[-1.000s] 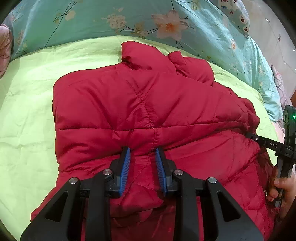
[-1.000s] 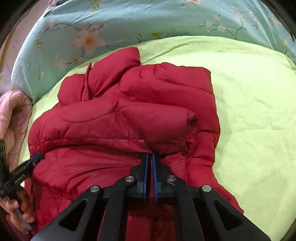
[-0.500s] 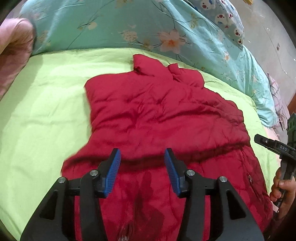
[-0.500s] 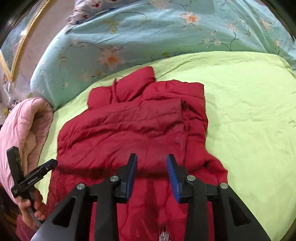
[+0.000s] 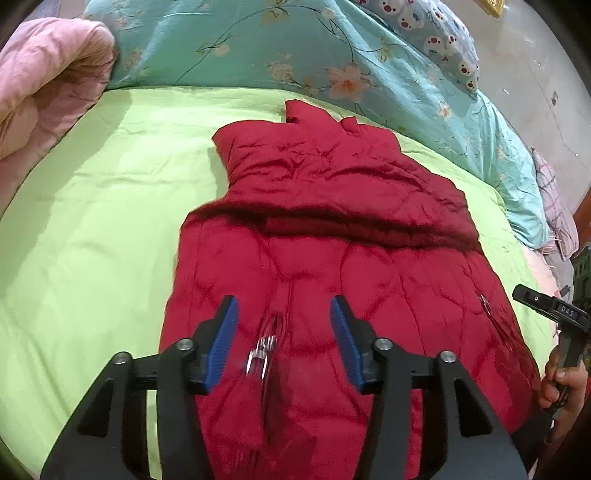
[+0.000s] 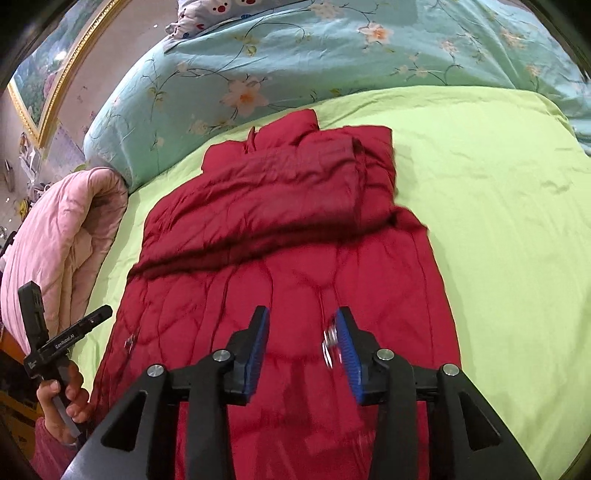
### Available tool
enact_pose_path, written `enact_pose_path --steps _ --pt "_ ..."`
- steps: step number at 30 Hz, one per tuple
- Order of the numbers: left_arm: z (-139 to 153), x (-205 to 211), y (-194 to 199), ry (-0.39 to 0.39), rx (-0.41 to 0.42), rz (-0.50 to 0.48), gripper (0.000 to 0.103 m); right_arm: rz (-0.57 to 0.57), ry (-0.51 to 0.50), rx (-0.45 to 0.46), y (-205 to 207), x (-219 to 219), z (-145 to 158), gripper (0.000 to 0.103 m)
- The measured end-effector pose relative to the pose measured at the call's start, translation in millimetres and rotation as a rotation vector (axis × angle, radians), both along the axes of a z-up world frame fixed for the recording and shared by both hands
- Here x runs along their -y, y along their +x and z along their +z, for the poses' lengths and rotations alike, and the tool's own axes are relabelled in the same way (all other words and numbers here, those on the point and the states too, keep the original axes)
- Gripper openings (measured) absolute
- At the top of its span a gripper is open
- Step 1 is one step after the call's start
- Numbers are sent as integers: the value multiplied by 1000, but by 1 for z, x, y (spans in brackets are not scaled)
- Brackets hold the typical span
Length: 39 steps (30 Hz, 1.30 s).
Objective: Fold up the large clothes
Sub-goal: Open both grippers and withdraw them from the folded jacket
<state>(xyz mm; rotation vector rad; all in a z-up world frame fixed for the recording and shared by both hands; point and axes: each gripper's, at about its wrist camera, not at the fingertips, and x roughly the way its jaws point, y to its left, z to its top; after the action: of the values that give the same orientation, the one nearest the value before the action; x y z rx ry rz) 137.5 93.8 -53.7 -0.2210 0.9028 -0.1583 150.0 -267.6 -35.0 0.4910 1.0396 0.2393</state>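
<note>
A red quilted jacket (image 5: 332, 206) (image 6: 288, 221) lies flat on the green bedsheet (image 5: 92, 206) (image 6: 498, 184), its sleeves folded across the chest and its collar pointing at the pillows. My left gripper (image 5: 282, 325) hovers over the jacket's lower half, its jaws opening, with no cloth between the blue pads (image 5: 221, 343). A metal zipper pull (image 5: 264, 350) shows blurred below that gap. My right gripper (image 6: 303, 339) hangs over the same lower part, jaws also opening and nothing held. Each view shows the other gripper at its edge, in a hand.
Teal floral pillows (image 5: 295, 48) (image 6: 295, 55) line the head of the bed. A pink quilt (image 5: 48, 81) (image 6: 62, 236) is bunched at the left side. A patterned pillow (image 5: 436, 33) lies behind. Green sheet spreads on both sides of the jacket.
Both grippers let go of the folded sleeve part, opened wider and pulled back and up from the jacket. The jacket settled flat, and more of the bed came into view.
</note>
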Motion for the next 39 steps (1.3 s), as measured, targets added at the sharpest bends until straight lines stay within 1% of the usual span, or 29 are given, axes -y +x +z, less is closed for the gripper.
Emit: enact_pose_path --steps 2,8,12,17,19,22,24,30,35,39 --pt "-1 -3 -13 6 -1 9 57 -3 4 5 -13 3 2 49" --pt "-6 -14 -40 -25 -30 37 57 -18 30 -1 -49 12 4 55" --pt "-6 -20 -57 -28 -33 50 63 -42 44 0 -73 19 6 57" --pt "-7 -26 -75 -29 -40 63 63 -68 37 8 -98 28 12 58" --pt "-8 -28 -80 -33 -45 70 63 -81 31 13 -106 33 14 60" --pt "-12 -31 -88 -42 -56 82 67 -101 9 18 -116 41 16 63" --pt "-14 -32 -93 -37 -59 92 67 -115 2 9 -122 48 13 64" --pt "-25 -39 -109 -58 -82 134 67 -159 -1 -40 -140 65 -1 65" --pt "-32 -44 -128 -76 -93 161 67 -161 14 -75 -155 62 -14 65" --pt "-39 -41 -144 -102 -118 161 67 -157 21 -98 -168 55 -21 65"
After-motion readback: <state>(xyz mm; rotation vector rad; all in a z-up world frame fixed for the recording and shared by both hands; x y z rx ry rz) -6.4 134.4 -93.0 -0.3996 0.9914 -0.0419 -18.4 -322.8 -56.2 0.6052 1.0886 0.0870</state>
